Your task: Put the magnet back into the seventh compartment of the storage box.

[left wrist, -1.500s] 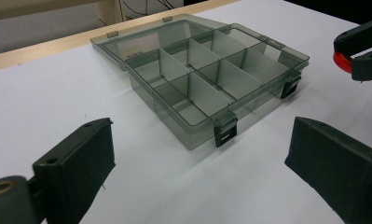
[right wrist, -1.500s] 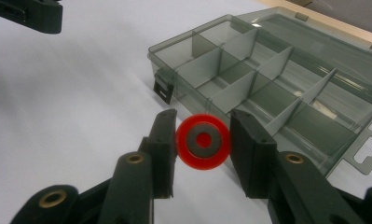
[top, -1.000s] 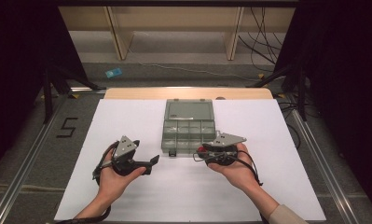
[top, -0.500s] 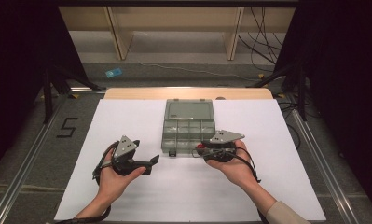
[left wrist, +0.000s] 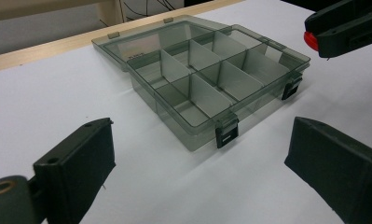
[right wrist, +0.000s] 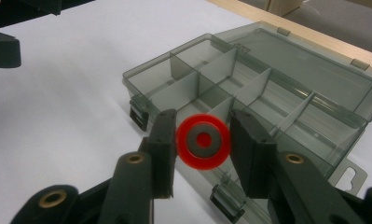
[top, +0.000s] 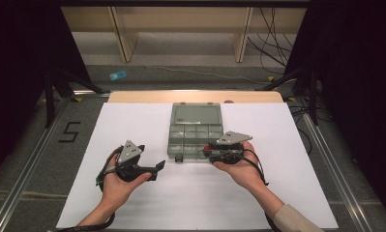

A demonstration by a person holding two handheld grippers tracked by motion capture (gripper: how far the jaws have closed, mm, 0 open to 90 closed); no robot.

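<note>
A person sits at a table covered with white paper [top: 132, 125] and holds one gripper in each hand. In the middle of the paper lies a transparent grey organizer box [top: 196, 131], open, with its lid [top: 196, 114] folded flat on the far side. Thin walls divide the box into several compartments, and I see nothing inside those that are visible. Two dark latches [left wrist: 227, 134] hang on its near wall.

The right gripper [right wrist: 203, 140] pinches a red ring with a grey centre [right wrist: 203, 141] between its two black jaws; the pads press on both sides of the ring. In the high view this gripper [top: 211, 151] is at the near right corner of the box, and the ring is held just above the near edge there. Whether the ring touches the box, I cannot tell.

The left gripper [top: 157, 169] rests in the left hand [top: 117, 183] on the paper, near the box on its left and apart from it. Its jaws are spread wide, with only the paper between them.
</note>
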